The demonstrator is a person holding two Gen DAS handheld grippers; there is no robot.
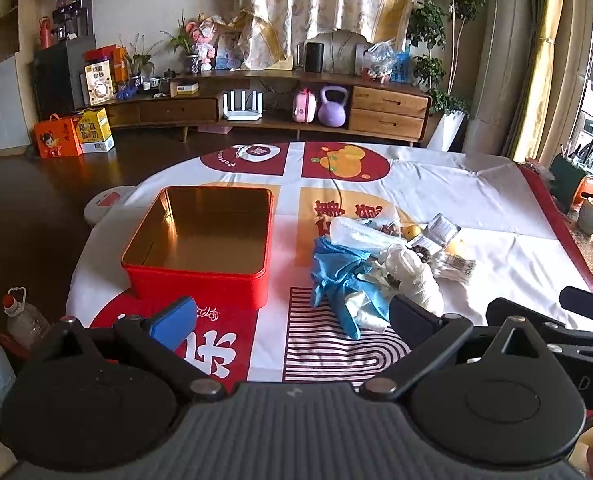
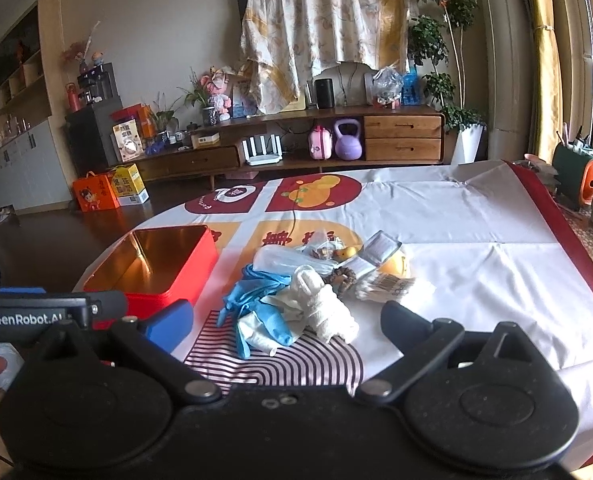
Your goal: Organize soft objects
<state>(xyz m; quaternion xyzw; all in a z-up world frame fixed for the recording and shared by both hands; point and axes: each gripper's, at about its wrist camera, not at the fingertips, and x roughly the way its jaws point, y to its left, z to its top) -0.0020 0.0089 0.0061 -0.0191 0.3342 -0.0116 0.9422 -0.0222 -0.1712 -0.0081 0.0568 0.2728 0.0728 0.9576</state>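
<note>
Left tool and right tool both spread, empty; right view alone shows crumpled glove beside glossy tin.

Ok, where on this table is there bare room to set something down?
Free: the white cloth right of the pile, out to the red border, and the far white stretch. The red tin is empty inside. Crowded: the heap around the blue gloves, just right of the tin.

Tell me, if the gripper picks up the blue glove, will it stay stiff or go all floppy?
Probably floppy: the blue glove lies crumpled, its fingers limp on the tablecloth. It looks thin, so likely very light. It is tangled with the white cloth roll, so it may drag neighbours along.
</note>
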